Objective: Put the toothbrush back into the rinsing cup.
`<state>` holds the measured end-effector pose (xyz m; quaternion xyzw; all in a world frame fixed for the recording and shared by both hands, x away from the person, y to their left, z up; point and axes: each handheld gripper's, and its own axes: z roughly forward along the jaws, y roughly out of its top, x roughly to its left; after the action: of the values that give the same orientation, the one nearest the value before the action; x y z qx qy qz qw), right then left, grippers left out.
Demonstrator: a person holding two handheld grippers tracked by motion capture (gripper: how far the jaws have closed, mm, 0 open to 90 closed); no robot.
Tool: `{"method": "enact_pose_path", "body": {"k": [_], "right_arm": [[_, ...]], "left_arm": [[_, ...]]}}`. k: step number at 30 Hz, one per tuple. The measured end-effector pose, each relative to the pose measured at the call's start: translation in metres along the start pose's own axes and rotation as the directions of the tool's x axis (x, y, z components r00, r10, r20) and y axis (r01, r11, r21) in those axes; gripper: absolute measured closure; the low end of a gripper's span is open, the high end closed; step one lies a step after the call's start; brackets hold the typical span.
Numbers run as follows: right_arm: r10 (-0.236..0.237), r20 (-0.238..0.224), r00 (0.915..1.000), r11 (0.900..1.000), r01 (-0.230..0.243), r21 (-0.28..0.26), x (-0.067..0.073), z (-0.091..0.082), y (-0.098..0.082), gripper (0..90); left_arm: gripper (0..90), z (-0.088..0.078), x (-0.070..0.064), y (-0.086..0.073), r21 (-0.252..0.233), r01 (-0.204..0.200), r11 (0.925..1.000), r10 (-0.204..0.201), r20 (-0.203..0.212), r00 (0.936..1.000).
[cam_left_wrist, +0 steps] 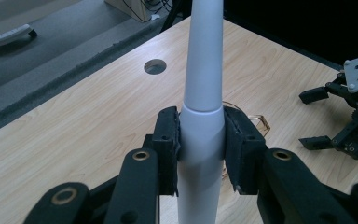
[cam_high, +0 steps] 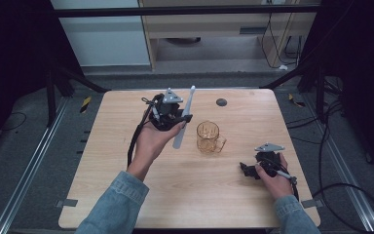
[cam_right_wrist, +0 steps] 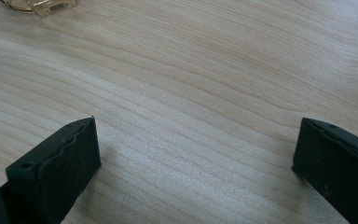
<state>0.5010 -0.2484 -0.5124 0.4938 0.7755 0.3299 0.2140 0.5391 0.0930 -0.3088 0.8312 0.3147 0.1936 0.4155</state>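
Just beside my left tool (cam_high: 175,118): amber glass mug (cam_high: 208,137) upright on the surface (cam_high: 175,195) | left tool clenched on white toothbrush (cam_left_wrist: 202,121), held slanted | right tool (cam_high: 249,170) released, jaws wide, resting low | likely step: bring brush over the mug; I'd keep the handle plumb, lower slowly, then loosen.

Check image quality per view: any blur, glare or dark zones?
High view: the light wooden table is evenly lit, the surroundings fall into near black, and the amber glass mug is small but readable. Left gripper view: the white plastic toothbrush handle is sharp between the shut jaws, the background is softer. Right gripper view: sharp wood grain, mild sheen, no harsh glare.
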Motion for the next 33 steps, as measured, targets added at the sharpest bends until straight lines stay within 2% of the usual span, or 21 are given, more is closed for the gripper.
{"method": "enact_pose_path", "body": {"k": [11,20,26,29,33], "right_arm": [[0.001,0.002,1.0000,1.000,-0.001,0.001,0.000,0.000,0.000,0.6],[0.004,0.007,1.0000,1.000,-0.004,0.001,0.001,0.000,0.000,0.5],[0.012,0.005,0.9999,1.000,-0.012,0.003,0.001,0.001,0.001,0.3],[0.022,0.006,0.9997,1.000,-0.022,0.006,0.002,0.001,0.001,0.3],[0.021,0.006,0.9998,1.000,-0.021,0.005,0.002,0.001,0.001,0.3]], "left_arm": [[67.6,0.000,-0.002,0.015,-0.006,-0.011,0.9999,0.011,0.006,0.9999],[67.6,0.001,-0.007,0.037,-0.023,-0.025,0.9994,0.025,0.006,0.9997],[67.6,-0.003,-0.011,0.045,-0.044,-0.019,0.9989,0.019,0.018,0.9997],[67.6,-0.006,-0.013,0.050,-0.056,-0.029,0.9980,0.030,0.014,0.9994],[67.6,-0.002,-0.017,0.053,-0.056,-0.035,0.9978,0.036,0.019,0.9992]]}}
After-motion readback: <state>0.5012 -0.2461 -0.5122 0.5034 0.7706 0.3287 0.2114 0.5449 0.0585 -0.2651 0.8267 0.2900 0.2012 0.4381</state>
